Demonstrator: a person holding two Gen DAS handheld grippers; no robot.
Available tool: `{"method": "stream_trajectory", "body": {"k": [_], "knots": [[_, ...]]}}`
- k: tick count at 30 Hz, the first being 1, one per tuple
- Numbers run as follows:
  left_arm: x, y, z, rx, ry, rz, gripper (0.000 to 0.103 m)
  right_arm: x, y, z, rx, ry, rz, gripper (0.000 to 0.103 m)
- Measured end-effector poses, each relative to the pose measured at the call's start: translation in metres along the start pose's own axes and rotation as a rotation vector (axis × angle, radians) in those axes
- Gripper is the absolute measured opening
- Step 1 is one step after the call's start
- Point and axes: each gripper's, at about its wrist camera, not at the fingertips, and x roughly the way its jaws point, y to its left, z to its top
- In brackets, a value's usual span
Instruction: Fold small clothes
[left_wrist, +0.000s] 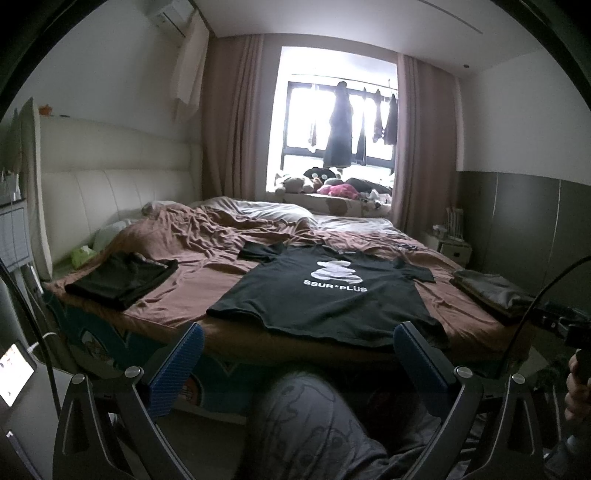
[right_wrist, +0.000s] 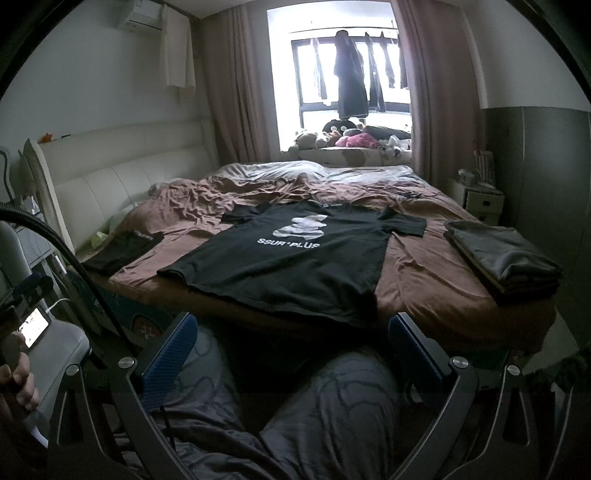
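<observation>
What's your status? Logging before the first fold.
Left gripper open, right gripper open, both empty, short of the bed. Black T-shirt spread flat, unfolded. Nothing blocking it.

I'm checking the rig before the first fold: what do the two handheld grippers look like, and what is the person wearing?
Both the left gripper and the right gripper have dark grey metal linkage arms with round silver pivot bolts and blue ribbed finger pads. A black cable arcs past on the left of the right wrist view. The person wears grey patterned trousers.
</observation>
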Motion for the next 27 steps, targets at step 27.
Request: {"method": "stream_trajectory", "body": {"k": [27], "knots": [[0.085, 0.008, -0.003, -0.034, 0.111, 0.038, 0.103, 0.098, -0.035, 0.021, 0.080, 0.165, -0.080, 0.103]]}}
